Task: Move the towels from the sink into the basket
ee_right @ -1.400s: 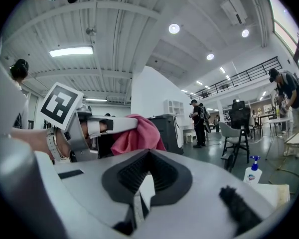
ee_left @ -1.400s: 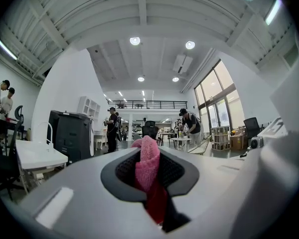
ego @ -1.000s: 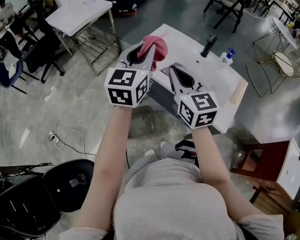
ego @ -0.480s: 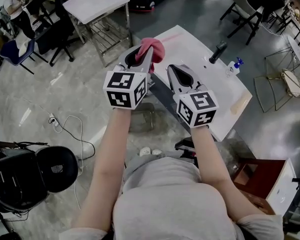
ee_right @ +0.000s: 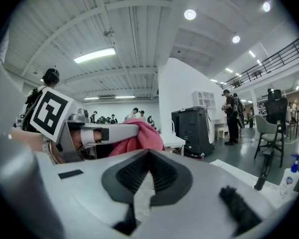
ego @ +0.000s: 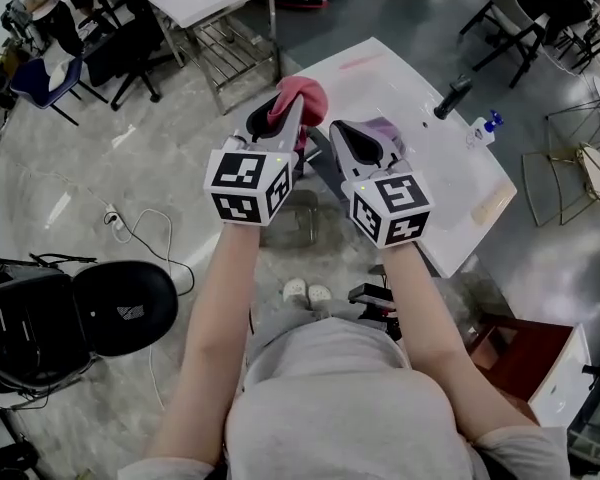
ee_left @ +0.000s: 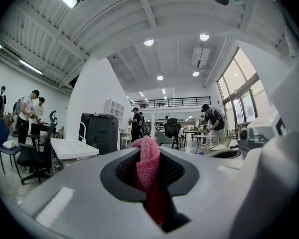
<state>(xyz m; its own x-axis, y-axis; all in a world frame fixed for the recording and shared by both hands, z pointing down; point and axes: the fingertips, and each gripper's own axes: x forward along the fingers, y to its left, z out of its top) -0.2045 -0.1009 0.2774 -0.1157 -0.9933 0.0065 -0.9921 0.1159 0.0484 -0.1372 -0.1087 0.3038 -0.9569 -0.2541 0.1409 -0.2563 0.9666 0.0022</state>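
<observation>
- Since a second ago the left gripper (ego: pixel 283 120) and the right gripper (ego: pixel 360 133) have both travelled left in the head view. They have come off the white sink counter (ego: pixel 460 183) toward the floor, and the pink terry towel (ego: pixel 300 96) went along.
- Left gripper: ribbed black pads (ee_left: pixel 123 172) are clamped on the pink terry towel. One fold stands up past the tips and the rest is bunched down in the gap. Grip looks secure.
- Right gripper: pads (ee_right: pixel 170 176) meet at the tip, with only a pale sliver below them. No cloth stands out of the jaws, so I read it as empty. What the sliver is, I cannot tell.
- Pale lilac towel (ego: pixel 385 128): shows just beside the right gripper's tip, over the counter. Judged to be lying in the sink, not held. It is partly hidden by the gripper.
- Grey see-through basket (ego: pixel 308 223): on the floor by the counter's front, below and between the two grippers. Contents cannot be made out.
- Progress: the pink towel is out of the sink and in transit, not yet in the basket.
- Remaining: lower and release the pink towel into the basket, then fetch the lilac one. The grippers cover much of the sink, so the count of towels left is unknown.
</observation>
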